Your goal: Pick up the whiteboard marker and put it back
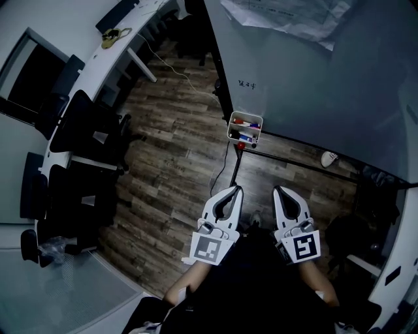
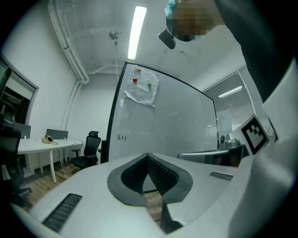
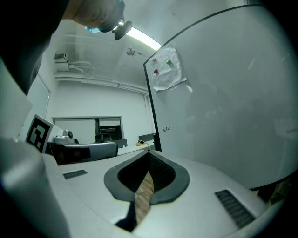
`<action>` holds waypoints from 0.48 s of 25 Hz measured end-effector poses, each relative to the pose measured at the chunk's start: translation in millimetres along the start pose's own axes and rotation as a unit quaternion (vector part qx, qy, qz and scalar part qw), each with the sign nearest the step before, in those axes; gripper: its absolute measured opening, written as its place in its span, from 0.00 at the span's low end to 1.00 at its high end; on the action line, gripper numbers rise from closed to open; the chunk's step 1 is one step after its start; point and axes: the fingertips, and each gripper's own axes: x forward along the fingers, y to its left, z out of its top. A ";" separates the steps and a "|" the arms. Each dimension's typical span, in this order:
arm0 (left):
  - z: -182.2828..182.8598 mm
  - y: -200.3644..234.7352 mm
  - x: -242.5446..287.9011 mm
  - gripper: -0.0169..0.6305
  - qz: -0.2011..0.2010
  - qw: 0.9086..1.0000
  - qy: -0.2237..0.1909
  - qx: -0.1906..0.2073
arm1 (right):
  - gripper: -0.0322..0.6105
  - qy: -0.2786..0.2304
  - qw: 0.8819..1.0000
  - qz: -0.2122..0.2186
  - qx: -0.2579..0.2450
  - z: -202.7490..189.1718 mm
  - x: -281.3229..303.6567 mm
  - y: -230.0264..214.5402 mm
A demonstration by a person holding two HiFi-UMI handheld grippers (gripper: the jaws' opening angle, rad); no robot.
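We can read no word, number or brand. On the whiteboard, near its left edge, stands one short handwritten scribble, too small to make out, and the paper sheet at the whiteboard's top shows only faint lines we cannot read. The square markers below the whiteboard are black-and-white patterns without letters.

Two grippers are counted: one left gripper and one right gripper. One whiteboard is seen, with one paper sheet held on it by three magnets (two reddish, one green). One white basket is hung there; its markers cannot be counted.
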 end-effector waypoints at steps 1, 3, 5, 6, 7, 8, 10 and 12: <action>-0.4 0.6 1.3 0.04 0.002 1.000 0.000 -0.001 | 0.07 0.000 1.000 0.002 0.000 -0.1 1.7 -1.1; -1.2 2.0 2.8 0.04 0.005 1.000 0.002 -0.002 | 0.07 0.000 1.000 0.004 0.004 -0.1 4.1 -1.6; -0.1 3.8 4.8 0.04 0.006 1.000 0.001 -0.001 | 0.07 0.001 1.000 0.004 0.006 -0.1 6.9 -2.2; 1.0 4.5 5.8 0.04 0.006 1.000 -0.001 -0.002 | 0.07 0.001 1.000 0.004 0.006 -0.1 8.8 -2.5; 2.0 5.4 6.8 0.04 0.005 1.000 -0.002 -0.003 | 0.07 0.001 1.000 0.003 0.006 -0.2 11.0 -2.5; 2.7 6.6 8.0 0.04 0.003 1.000 -0.003 -0.003 | 0.07 0.000 1.000 0.002 0.006 -0.2 13.4 -2.2; 3.4 10.4 11.3 0.04 -0.003 1.000 -0.003 -0.001 | 0.07 -0.001 1.000 -0.001 0.004 -0.1 18.9 -1.3; 2.4 15.4 16.1 0.04 -0.011 1.000 -0.002 0.000 | 0.07 0.000 1.000 -0.007 0.002 -0.6 24.4 -1.4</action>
